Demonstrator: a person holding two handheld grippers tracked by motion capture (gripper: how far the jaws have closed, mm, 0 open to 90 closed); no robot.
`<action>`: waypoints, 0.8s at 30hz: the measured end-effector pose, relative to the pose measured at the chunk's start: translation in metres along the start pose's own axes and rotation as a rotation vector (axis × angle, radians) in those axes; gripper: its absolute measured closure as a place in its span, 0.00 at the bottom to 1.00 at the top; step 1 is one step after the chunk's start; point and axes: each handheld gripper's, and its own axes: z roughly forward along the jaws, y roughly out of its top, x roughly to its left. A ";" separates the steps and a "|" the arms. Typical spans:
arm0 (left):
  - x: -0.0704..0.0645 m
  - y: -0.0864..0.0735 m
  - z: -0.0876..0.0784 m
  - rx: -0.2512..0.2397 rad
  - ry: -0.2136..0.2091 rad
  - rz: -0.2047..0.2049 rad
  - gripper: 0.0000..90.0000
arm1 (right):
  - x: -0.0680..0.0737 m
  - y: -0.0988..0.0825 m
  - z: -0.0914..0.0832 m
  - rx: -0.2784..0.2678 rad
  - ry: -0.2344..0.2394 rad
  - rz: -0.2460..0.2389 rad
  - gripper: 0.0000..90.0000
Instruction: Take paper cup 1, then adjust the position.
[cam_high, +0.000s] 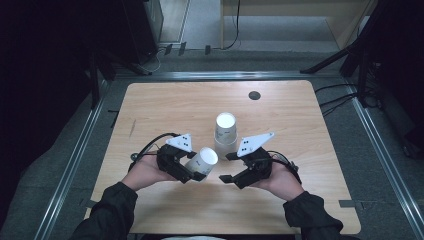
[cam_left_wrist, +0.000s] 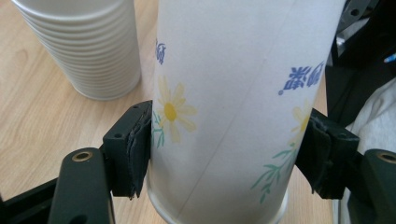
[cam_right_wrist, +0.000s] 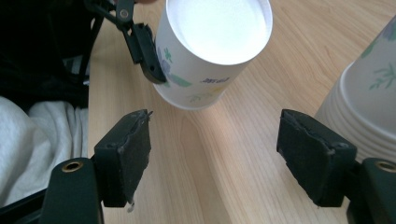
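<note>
Left gripper (cam_high: 192, 169): you've got it clamped on the single paper cup (cam_high: 204, 161), held tilted, base toward your right.
Right gripper (cam_high: 227, 167): jaws spread, nothing between them.
Cup from right jaws: just ahead, base-first.
Cup stack (cam_high: 225, 129): upside down, just beyond both grippers.

We are counting one single paper cup (cam_high: 204, 161), one stack of paper cups (cam_high: 225, 129) whose number we cannot tell, two grippers, left (cam_high: 187, 172) and right (cam_high: 226, 167), and one wooden table (cam_high: 165, 107).
</note>
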 end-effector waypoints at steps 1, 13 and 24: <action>0.001 0.001 0.001 0.019 0.001 0.007 0.31 | 0.001 -0.001 0.000 0.006 -0.004 -0.001 0.29; 0.005 0.004 0.011 0.148 0.018 0.034 0.31 | 0.003 -0.008 0.007 0.021 -0.006 -0.012 0.29; -0.004 0.004 0.025 0.246 0.019 0.075 0.30 | 0.001 -0.010 0.019 0.052 0.020 -0.022 0.29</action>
